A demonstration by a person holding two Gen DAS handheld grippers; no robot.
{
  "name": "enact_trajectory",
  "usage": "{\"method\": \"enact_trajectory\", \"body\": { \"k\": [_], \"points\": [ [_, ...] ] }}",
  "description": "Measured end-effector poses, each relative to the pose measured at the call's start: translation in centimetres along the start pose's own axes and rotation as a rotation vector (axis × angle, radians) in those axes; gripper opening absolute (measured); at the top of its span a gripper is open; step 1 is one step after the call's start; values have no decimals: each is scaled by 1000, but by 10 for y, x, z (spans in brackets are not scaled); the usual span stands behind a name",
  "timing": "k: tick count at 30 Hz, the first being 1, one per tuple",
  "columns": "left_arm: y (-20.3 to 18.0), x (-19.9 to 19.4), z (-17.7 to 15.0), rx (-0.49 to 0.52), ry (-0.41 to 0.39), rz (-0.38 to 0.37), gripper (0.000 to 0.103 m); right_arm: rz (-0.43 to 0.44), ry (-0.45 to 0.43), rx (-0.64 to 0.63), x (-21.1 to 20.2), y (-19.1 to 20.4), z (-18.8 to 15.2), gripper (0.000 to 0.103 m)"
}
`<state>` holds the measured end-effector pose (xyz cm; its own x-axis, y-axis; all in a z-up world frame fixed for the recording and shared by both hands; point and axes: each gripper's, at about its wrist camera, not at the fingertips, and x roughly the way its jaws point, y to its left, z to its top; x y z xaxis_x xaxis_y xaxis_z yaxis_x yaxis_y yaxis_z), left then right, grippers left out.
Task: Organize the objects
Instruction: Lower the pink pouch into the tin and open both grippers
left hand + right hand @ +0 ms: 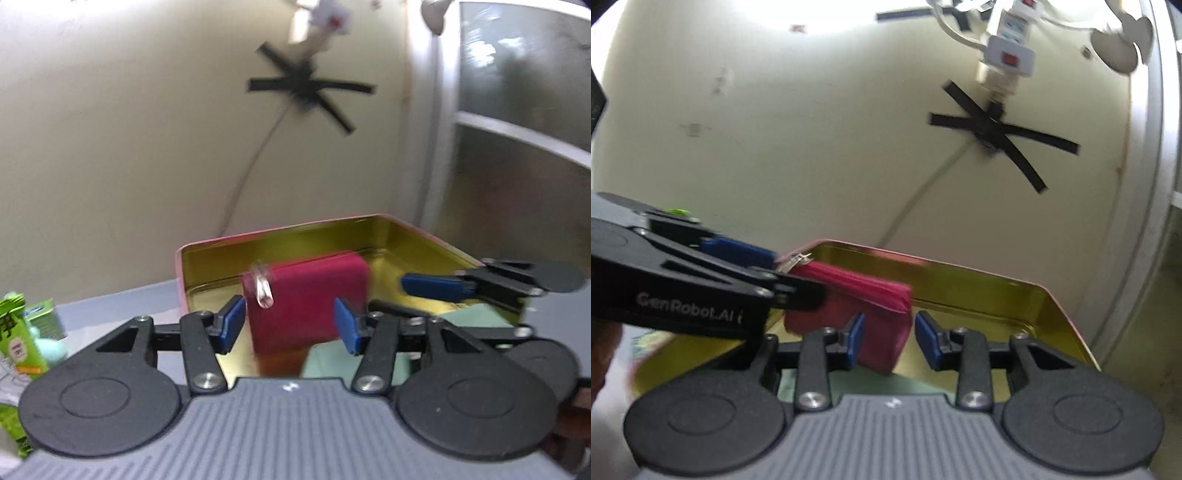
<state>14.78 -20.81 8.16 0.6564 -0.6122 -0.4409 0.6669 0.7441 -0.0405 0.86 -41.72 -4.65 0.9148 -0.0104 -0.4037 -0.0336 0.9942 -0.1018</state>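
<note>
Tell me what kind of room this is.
Probably a home room, not a lab: a power strip and its cable taped to a painted wall, a frosted-glass door, and a table holding a tin and a green carton.

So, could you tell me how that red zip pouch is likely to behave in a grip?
The red zip pouch looks like soft fabric, so it probably squashes and sags rather than staying rigid. It seems light, hanging above the gold-lined tin. The left gripper may need a firm pinch; its clear zipper pull dangles freely.
</note>
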Motion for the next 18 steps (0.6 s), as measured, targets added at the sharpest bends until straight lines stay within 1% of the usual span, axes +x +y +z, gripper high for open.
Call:
{"method": "enact_trajectory", "body": {
  "k": [2, 3, 6, 8, 10, 11, 13, 15, 18],
  "points": [
    [5, -5, -2, -35, -2, -14, 55, 32, -16, 67, -7, -8, -4, 34],
    [7, -11, -3, -42, -13, -22, 55, 38, -27, 81, -12, -8, -6, 34],
    [11, -38, -9, -47, -63, -29, 55, 60, -59, 117, -34, -5, -14, 35],
    [19, -61, -17, -68, -99, -43, 55, 80, -86, 148, -52, -1, -18, 40],
    [32, -80, -26, -89, -134, -37, 56, 95, -108, 175, -67, 5, -23, 42],
    [39, -88, -32, -95, -137, -23, 56, 109, -119, 189, -74, 8, -26, 43],
    [54, -99, -46, -104, -121, 11, 56, 145, -137, 221, -88, 14, -33, 43],
    [70, -109, -62, -110, -79, 27, 56, 221, -148, 236, -99, 23, -41, 43],
    [85, -112, -82, -112, -21, 51, 56, 293, -120, 196, -110, 49, -50, 46]
  ]
}}
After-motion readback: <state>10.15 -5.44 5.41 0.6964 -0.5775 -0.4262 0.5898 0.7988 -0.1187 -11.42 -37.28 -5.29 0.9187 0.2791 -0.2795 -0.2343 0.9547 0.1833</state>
